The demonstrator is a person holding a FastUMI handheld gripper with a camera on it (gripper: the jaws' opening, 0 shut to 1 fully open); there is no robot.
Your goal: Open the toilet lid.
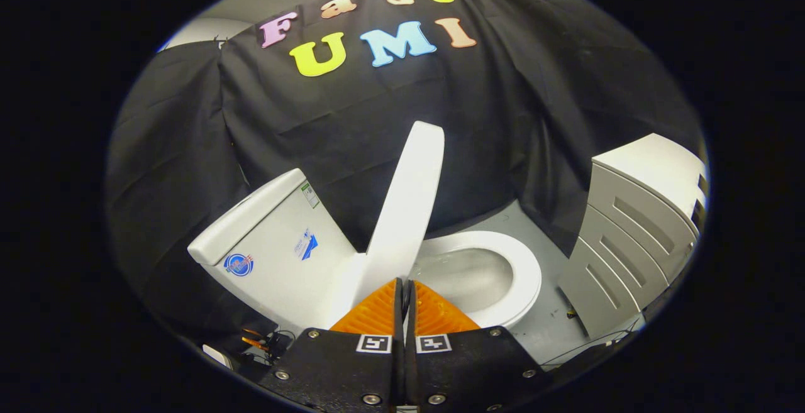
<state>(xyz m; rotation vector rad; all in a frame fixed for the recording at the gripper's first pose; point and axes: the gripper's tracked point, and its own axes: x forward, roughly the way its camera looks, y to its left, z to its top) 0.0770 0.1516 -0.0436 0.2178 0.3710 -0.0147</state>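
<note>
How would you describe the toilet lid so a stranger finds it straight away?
Start at the white toilet tank against the black cloth wall. The lid rises just ahead of the closed gripper, between tank and seat. Unlike the flat seat ring, it stands up edge-on.

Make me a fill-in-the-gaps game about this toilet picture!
1. The toilet lid is raised, so the bowl is ____.
2. The gripper fingers are pressed ____, just before the lid's lower edge.
3. The tank stands on the lid's ____ side.
4. The seat ring lies ____ on the bowl.

Missing words: open; together; left; down
</note>
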